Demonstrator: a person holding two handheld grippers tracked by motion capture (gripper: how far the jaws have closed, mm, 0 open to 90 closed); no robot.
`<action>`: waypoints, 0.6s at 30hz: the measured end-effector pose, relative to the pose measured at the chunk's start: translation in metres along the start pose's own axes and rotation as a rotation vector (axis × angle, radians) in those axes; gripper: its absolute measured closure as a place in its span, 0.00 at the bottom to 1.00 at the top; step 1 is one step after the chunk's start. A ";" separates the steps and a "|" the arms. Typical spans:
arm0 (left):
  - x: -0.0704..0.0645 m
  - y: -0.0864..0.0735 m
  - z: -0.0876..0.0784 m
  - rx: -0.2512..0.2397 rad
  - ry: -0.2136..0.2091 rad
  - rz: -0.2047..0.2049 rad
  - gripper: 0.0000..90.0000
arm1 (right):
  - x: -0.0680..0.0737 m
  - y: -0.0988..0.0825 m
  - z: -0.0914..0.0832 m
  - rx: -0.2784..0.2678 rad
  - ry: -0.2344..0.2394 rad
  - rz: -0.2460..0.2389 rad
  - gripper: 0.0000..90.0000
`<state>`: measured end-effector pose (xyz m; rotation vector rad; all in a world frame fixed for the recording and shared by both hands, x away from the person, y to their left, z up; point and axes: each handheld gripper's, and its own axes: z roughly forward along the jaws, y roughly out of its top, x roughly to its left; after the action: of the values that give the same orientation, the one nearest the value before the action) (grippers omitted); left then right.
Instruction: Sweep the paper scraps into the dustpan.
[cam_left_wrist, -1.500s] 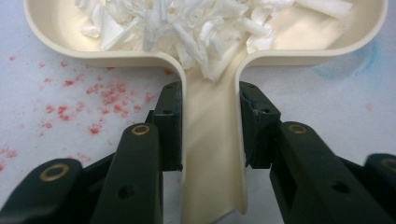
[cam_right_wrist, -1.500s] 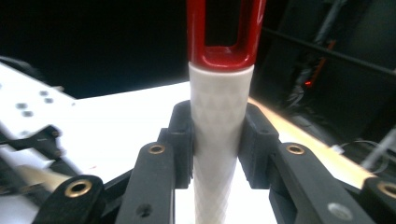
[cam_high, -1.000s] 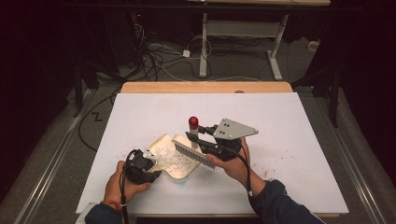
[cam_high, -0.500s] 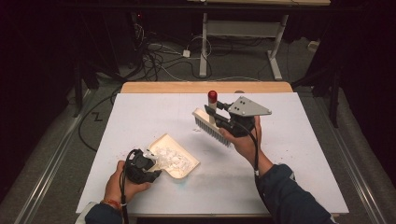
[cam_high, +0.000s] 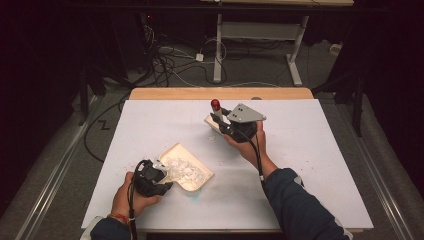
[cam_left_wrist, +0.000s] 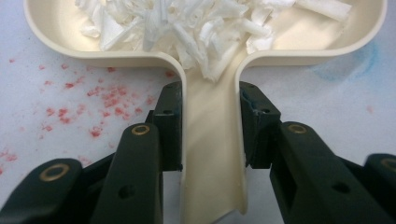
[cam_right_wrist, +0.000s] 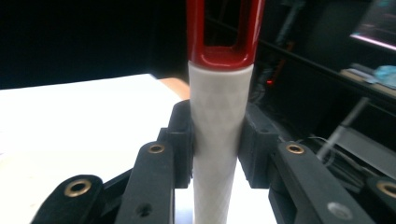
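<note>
White tabletop (cam_high: 310, 165) carries the work, with dark floor and cables beyond its far edge. Near the front edge, left of centre, the left gripper (cam_high: 159, 177) is clamped on the handle of a cream dustpan (cam_high: 187, 170), whose handle runs straight back between the jaws and whose tray holds white paper shreds (cam_left_wrist: 196, 23). The right gripper (cam_high: 220, 122) is well apart, near the far edge at mid-table, its jaws clamped on the white handle of a brush (cam_right_wrist: 219, 140) with a red end loop. The brush lies far-right of the pan's mouth. Its bristles are hard to make out.
</note>
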<state>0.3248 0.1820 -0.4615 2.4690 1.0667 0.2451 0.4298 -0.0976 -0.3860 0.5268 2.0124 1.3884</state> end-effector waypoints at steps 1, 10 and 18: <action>0.000 0.000 0.000 0.000 0.001 0.001 0.71 | 0.003 0.000 -0.001 0.001 0.029 0.005 0.77; 0.000 0.000 0.000 0.002 -0.001 -0.001 0.71 | 0.043 0.009 -0.030 -0.004 0.224 -0.039 0.77; -0.002 0.000 0.000 0.002 0.007 -0.002 0.71 | 0.057 0.019 -0.064 -0.040 0.340 -0.029 0.78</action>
<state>0.3237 0.1809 -0.4613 2.4707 1.0731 0.2528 0.3444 -0.0978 -0.3678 0.2538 2.2406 1.5817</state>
